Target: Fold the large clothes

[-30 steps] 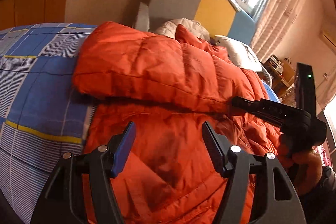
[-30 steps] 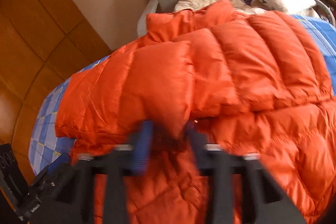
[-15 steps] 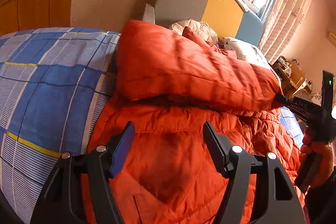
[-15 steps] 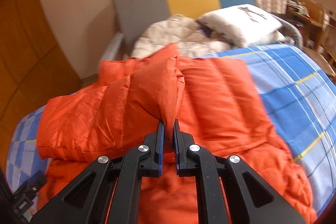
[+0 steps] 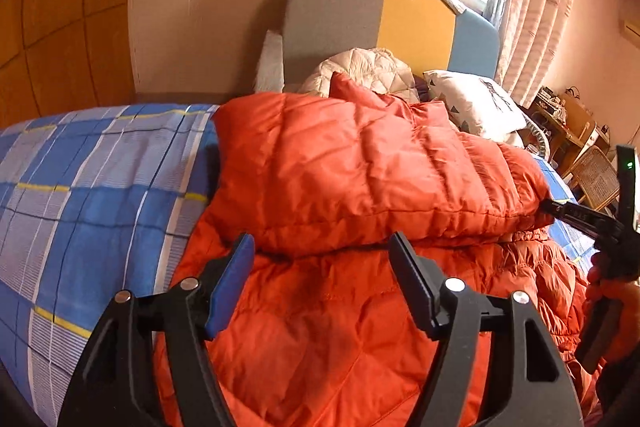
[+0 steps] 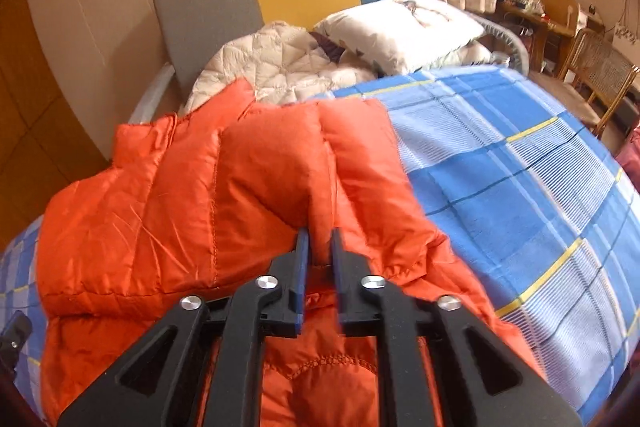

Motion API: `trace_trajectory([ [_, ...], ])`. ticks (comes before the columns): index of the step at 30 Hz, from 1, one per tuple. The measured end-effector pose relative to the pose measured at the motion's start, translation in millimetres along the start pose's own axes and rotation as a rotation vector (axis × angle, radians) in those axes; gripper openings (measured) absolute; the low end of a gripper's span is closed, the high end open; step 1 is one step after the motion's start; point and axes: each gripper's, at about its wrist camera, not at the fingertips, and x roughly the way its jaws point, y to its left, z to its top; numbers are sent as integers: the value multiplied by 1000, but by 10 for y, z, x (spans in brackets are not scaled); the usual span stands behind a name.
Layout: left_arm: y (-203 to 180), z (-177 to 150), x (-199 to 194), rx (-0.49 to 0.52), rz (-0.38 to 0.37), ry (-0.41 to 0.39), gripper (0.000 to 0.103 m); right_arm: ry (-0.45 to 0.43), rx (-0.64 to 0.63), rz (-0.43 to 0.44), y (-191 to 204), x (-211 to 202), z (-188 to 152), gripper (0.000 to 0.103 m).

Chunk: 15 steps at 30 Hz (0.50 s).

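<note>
Garment: puffy orange quilted down jacket [image 5: 360,187] spread on the bed with the blue, white and yellow checked cover [image 5: 92,187], filling the centre and lower half of both views.
Fold so far: a padded sleeve-like section lies doubled across the jacket body, its long axis running left to right across the left wrist view, from centre-left to the right edge.
Right tongs [image 6: 320,251]: at lower centre of the right wrist view, jaws opening; a pinch of the orange fold's end sits in the narrow gap, and the pads look close against it.
Left tongs [image 5: 322,283]: lower centre of the left wrist view, jaws wide and opening, nothing between them, hovering over the jacket body just below the fold's near edge.
Nearer hand: the right, at the fold's right end; the person's hand [image 5: 612,307] shows at the right edge.
Likely next: release of that end, then a grasp on the lower hem.
</note>
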Motion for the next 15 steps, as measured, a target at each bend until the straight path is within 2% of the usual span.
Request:
trace_trajectory([
  [1,-17,10,3,5,-3,-3,71,-18,1,2,-13,-47,5,40],
  [3,-47,22,18,10,-3,-5,71,-48,-1,12,-2,-112,23,47],
  [8,-93,46,89,23,-9,-2,71,-66,-28,45,160,-196,32,48],
  [15,-129,247,196,49,-19,-23,71,-40,-87,64,458,-27,59,48],
])
